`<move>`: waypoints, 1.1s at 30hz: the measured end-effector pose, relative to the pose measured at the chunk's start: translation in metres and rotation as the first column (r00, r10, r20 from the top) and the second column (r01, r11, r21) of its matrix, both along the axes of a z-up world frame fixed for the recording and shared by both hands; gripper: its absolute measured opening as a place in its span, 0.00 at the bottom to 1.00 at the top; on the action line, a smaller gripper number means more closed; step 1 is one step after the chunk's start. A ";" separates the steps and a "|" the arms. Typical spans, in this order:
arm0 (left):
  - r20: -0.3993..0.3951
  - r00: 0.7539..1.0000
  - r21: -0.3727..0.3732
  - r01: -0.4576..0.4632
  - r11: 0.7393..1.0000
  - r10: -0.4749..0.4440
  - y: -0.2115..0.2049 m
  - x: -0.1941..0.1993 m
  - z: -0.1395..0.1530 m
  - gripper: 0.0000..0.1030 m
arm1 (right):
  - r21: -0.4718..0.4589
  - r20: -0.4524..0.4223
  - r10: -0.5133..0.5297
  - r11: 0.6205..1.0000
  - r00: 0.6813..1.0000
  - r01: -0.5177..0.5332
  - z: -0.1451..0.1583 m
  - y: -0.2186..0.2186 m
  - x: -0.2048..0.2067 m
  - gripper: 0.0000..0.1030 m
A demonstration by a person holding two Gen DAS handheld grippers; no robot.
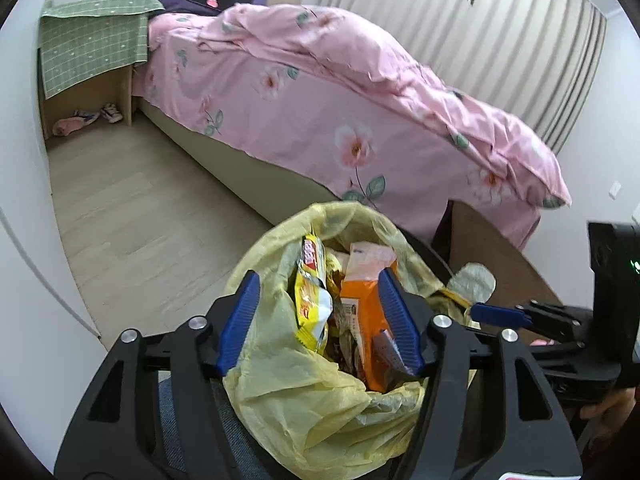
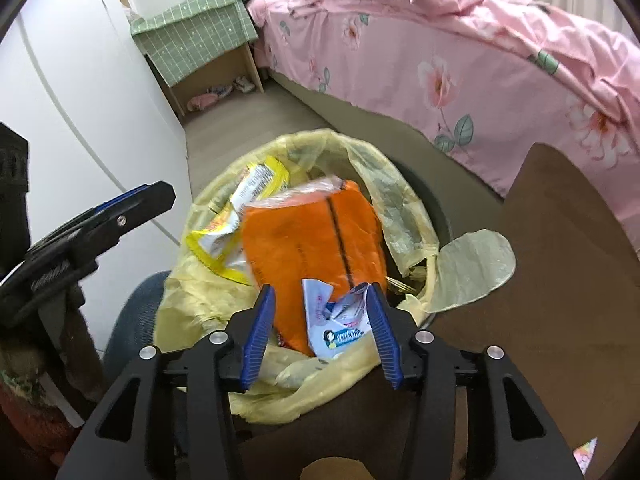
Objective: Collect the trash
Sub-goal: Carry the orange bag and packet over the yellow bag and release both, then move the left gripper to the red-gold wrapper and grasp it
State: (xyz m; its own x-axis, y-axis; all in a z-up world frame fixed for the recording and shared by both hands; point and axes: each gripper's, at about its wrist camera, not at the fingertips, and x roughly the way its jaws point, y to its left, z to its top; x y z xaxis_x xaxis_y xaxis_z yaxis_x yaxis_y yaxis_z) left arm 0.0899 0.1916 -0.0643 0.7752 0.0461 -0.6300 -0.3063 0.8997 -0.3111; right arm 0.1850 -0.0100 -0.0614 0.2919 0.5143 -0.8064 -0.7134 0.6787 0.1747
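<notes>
A bin lined with a yellow bag (image 1: 288,392) stands right under both grippers. Inside lie an orange packet (image 1: 362,320) and a yellow snack wrapper (image 1: 312,300). My left gripper (image 1: 318,280) hangs open over the bag's mouth, and its pads press on nothing. From the right wrist view, the same yellow bag (image 2: 412,220) holds the orange packet (image 2: 312,244). A crumpled white and blue wrapper (image 2: 340,320) lies loose between the spread fingers of my right gripper (image 2: 321,291), at the bag's near edge. The left gripper (image 2: 160,196) shows at the left of that view.
A bed with a pink floral cover (image 1: 320,100) runs behind the bin. A nightstand under a green checked cloth (image 1: 92,40) stands by the white wall, with shoes below it. A brown table top (image 2: 560,280) lies on the right, with a small wrapper (image 2: 584,454) on it.
</notes>
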 end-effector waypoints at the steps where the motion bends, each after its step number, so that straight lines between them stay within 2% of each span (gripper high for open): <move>1: 0.005 1.000 -0.002 0.003 1.000 -0.003 0.000 -0.002 0.003 0.59 | 0.022 0.016 -0.016 1.000 1.000 0.016 0.006 -0.008 -0.003 0.47; 6: 0.029 0.997 0.007 0.074 0.997 -0.075 -0.019 -0.009 0.015 0.59 | 0.130 0.113 -0.136 0.984 0.984 0.121 0.041 -0.066 -0.026 0.53; 8: 0.038 0.992 0.013 0.118 0.993 -0.119 -0.033 -0.012 0.019 0.59 | 0.135 0.168 -0.160 0.981 0.973 0.138 0.049 -0.092 -0.043 0.55; 11: 0.047 0.975 0.032 0.215 0.976 -0.216 -0.063 -0.014 0.027 0.60 | 0.091 0.247 -0.223 0.974 0.943 0.207 0.054 -0.134 -0.074 0.55; 14: 0.057 0.945 0.059 0.318 0.946 -0.321 -0.099 -0.019 0.034 0.60 | 0.087 0.301 -0.334 0.942 0.893 0.323 0.055 -0.185 -0.103 0.55; 17: 0.060 0.899 0.078 0.429 0.900 -0.433 -0.136 -0.025 0.039 0.61 | 0.095 0.311 -0.452 0.890 0.836 0.446 0.052 -0.238 -0.130 0.55; 20: 0.049 0.840 0.095 0.535 0.839 -0.541 -0.171 -0.033 0.042 0.61 | 0.128 0.257 -0.532 0.846 0.807 0.517 0.039 -0.275 -0.142 0.55; 22: 0.040 0.799 0.095 0.594 0.799 -0.600 -0.191 -0.037 0.042 0.61 | 0.124 0.253 -0.556 0.830 0.792 0.543 0.031 -0.288 -0.151 0.55; 25: 0.011 0.744 0.081 0.665 0.743 -0.668 -0.217 -0.036 0.037 0.61 | 0.117 0.279 -0.611 0.788 0.741 0.605 0.017 -0.310 -0.169 0.55; 27: -0.026 0.709 0.037 0.706 0.708 -0.705 -0.231 -0.027 0.029 0.61 | 0.133 0.264 -0.648 0.758 0.714 0.639 0.008 -0.326 -0.178 0.55; 30: -0.069 0.672 -0.050 0.736 0.675 -0.738 -0.245 -0.005 0.015 0.61 | 0.164 0.223 -0.691 0.722 0.688 0.672 -0.006 -0.345 -0.188 0.55; 33: -0.121 0.652 -0.035 0.751 0.659 -0.749 -0.263 0.020 -0.005 0.61 | 0.133 0.228 -0.696 0.715 0.681 0.686 -0.016 -0.352 -0.196 0.55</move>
